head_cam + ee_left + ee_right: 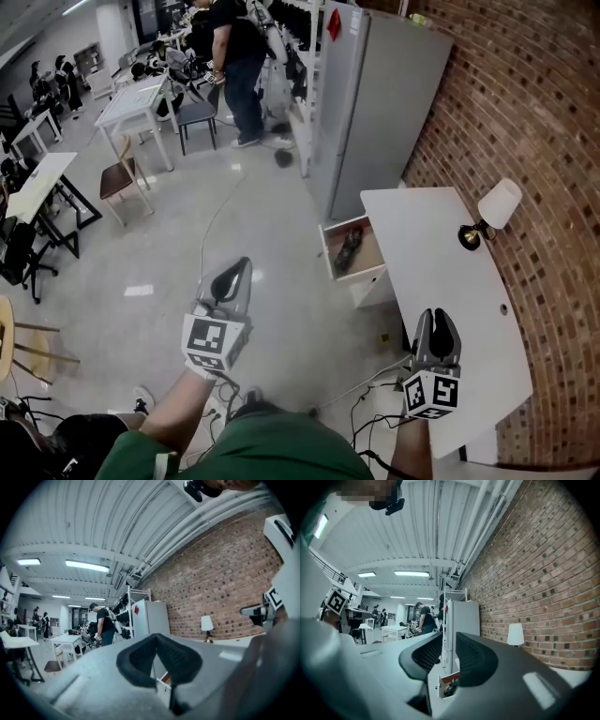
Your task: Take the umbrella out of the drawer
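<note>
The left tool (pixel 242 264) is being held well left of the open drawer (pixel 368 240), its jaws pressed together on nothing. The dark umbrella (pixel 349 249) is being kept inside the drawer. The right tool (pixel 437 317) is being held right of the drawer, over the white worktop (pixel 441 253), its jaws slightly parted and empty.

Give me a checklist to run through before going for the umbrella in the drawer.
1. Drawer pulled open: ok.
2. Umbrella lying inside, in view: ok.
3. Right tool jaws apart, nothing between them: ok.
4. Left tool ready to grasp: not ok, jaws together.
5. Either tool at the drawer: not ok, both well short of it.
6. Which end of the umbrella is the handle: cannot tell, too small.
</note>
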